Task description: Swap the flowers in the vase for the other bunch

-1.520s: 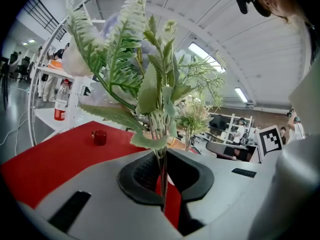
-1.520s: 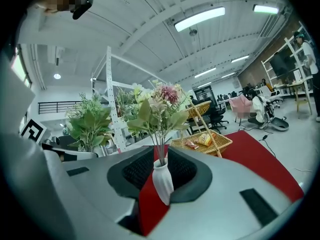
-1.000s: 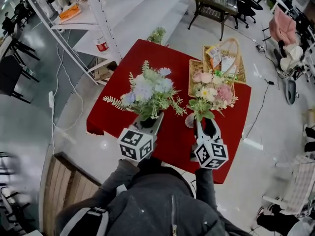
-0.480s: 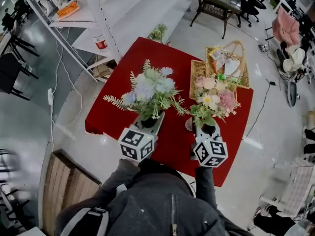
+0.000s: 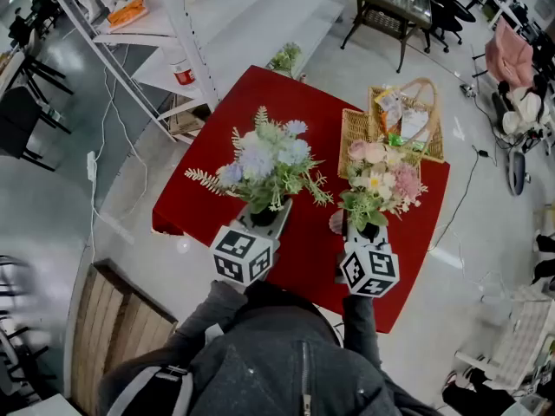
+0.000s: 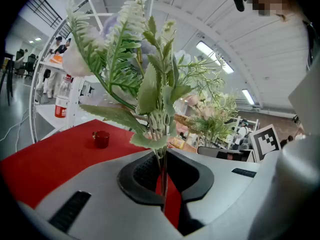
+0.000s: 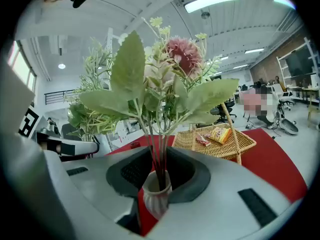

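Flower swap: light, bendy blue bunch (image 5: 264, 159) clamped low in left gripper (image 5: 267, 213), pink bunch (image 5: 381, 176) and tippy vase (image 7: 156, 196) between closing jaws of right gripper (image 5: 366, 230), low stems likely safest hold.

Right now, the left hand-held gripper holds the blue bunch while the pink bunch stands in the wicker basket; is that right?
No: the pink bunch stands in the white vase, not the wicker basket, which sits behind it, as the right gripper view shows. The left hand-held gripper does hold the blue bunch.
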Demonstrator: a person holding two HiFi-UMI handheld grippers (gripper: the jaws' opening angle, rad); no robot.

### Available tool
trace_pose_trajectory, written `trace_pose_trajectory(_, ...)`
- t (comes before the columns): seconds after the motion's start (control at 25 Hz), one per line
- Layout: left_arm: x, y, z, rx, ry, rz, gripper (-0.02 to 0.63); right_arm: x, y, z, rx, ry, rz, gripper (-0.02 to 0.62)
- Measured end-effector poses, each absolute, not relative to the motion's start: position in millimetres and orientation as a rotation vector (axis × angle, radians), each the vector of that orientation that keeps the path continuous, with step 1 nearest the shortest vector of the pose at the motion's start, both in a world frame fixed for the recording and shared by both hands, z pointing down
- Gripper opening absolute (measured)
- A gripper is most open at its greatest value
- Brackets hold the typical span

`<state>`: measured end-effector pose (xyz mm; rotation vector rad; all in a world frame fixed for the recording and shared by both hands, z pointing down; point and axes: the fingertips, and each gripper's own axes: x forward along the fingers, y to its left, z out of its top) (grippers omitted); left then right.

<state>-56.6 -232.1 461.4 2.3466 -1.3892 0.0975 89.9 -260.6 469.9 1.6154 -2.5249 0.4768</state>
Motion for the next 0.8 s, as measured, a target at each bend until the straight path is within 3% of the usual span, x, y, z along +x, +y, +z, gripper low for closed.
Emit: trace_pose_trajectory(0.8,-57.5,-228.5,457.8,2.353,-1.389,0.087,0.029,93.4,-259.1,464.4,1.655,-2.472,0.353,0.035)
